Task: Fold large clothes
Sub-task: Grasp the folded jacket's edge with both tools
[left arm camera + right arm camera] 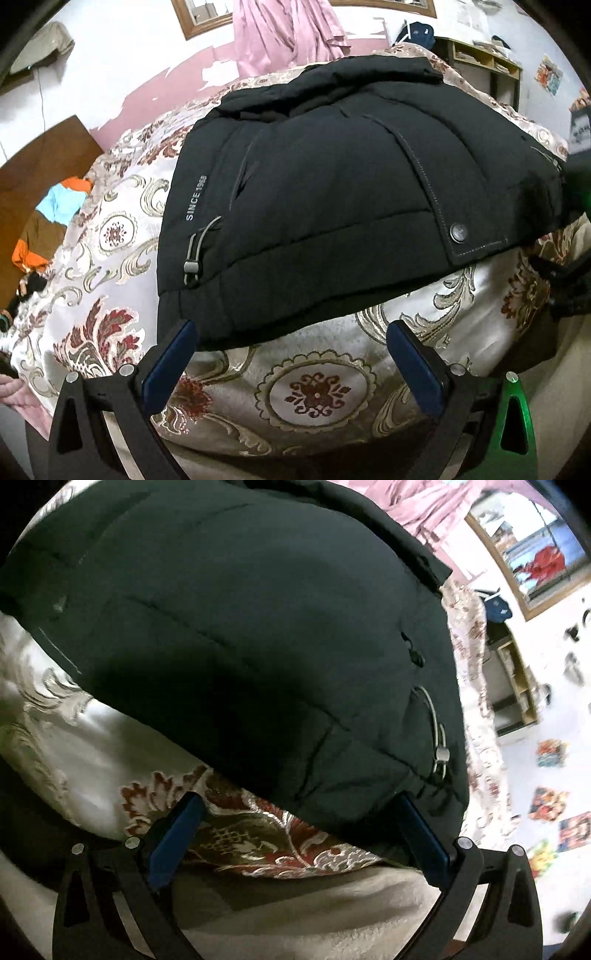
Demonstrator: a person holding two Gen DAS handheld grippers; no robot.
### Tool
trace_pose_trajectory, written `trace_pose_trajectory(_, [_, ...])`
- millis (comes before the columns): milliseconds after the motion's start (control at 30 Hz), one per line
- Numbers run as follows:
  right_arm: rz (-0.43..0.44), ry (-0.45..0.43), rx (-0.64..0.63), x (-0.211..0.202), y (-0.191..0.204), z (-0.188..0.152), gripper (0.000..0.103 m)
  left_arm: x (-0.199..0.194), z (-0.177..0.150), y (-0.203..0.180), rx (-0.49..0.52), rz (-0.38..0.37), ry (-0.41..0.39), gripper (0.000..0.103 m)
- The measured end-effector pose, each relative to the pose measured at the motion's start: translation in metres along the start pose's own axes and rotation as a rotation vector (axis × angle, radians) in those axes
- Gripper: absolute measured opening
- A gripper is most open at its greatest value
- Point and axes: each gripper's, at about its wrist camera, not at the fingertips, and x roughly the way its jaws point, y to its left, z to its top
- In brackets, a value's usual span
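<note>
A black padded jacket (pixel 332 184) lies folded in a bulky heap on a bed with a cream and red floral cover (pixel 317 395). It has a grey "SINCE 1998" print, a drawcord toggle (pixel 191 266) and a snap button (pixel 458 232). My left gripper (pixel 291 332) is open, its blue pads at the jacket's near hem, the left pad touching the corner. In the right wrist view the jacket (pixel 240 646) fills the frame; my right gripper (pixel 301 805) is open, its jaws straddling the near right hem corner, holding nothing.
A pink curtain (pixel 288 33) hangs behind the bed under a wood-framed window. A wooden shelf unit (pixel 487 70) stands at the far right. Orange and blue clothes (pixel 59 206) lie on a brown surface at left. The other gripper's green part (pixel 517 421) shows at the right.
</note>
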Motion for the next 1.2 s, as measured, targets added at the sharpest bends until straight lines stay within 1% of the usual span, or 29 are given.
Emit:
trace_pose_trajectory(133, [-0.034,-0.038,0.066,-0.006,-0.007,0.009,0.101,0.003,0.001,-0.001,0.009,-0.003,-0.003,0.103])
trace_pose_trajectory(233, [-0.005,-0.069,0.134,-0.009,-0.016,0.008,0.101,0.005,0.001,0.001,0.0,-0.002,0.0,0.103])
trace_pose_trajectory(267, [0.009,-0.096,0.156,-0.013,-0.019,0.006,0.101,0.004,0.001,0.001,-0.003,-0.003,0.0,0.103])
trace_pose_trajectory(300, [0.026,-0.143,0.183,-0.022,-0.023,0.005,0.101,0.003,0.001,0.003,-0.011,-0.006,-0.006,0.103])
trace_pose_trajectory(367, [0.037,-0.211,0.213,-0.029,-0.03,-0.003,0.101,-0.002,0.002,0.006,-0.023,-0.017,-0.035,0.103])
trace_pose_trajectory(433, [0.045,-0.294,0.246,-0.043,-0.032,-0.01,0.101,-0.013,0.003,0.008,-0.031,-0.027,-0.089,0.103])
trace_pose_trajectory(500, [0.05,-0.343,0.281,-0.049,-0.037,-0.017,0.101,-0.019,0.002,0.008,-0.026,-0.033,-0.115,0.103])
trace_pose_trajectory(567, [0.073,-0.354,0.31,-0.048,-0.042,-0.022,0.101,-0.021,0.001,0.005,-0.008,-0.039,-0.121,0.103])
trace_pose_trajectory(700, [0.12,-0.314,0.3,-0.04,-0.037,-0.028,0.101,-0.022,0.001,0.001,0.011,-0.044,-0.117,0.103])
trace_pose_trajectory(800, [0.137,-0.302,0.298,-0.028,-0.054,-0.024,0.101,-0.015,0.002,-0.002,0.025,-0.038,-0.09,0.103])
trace_pose_trajectory(933, [0.16,-0.344,0.346,-0.035,-0.066,-0.024,0.101,-0.005,0.0,-0.009,0.052,-0.025,-0.048,0.103])
trace_pose_trajectory(1000, [0.194,-0.362,0.369,-0.038,-0.074,-0.022,0.101,-0.007,0.0,-0.012,0.061,-0.028,-0.055,0.103])
trace_pose_trajectory(1067, [0.235,-0.379,0.386,-0.039,-0.086,-0.016,0.101,-0.012,-0.001,-0.014,0.075,-0.016,-0.08,0.103])
trace_pose_trajectory(1200, [0.295,-0.407,0.383,-0.048,-0.107,0.001,0.101,-0.017,-0.001,-0.022,0.119,0.039,-0.123,0.103])
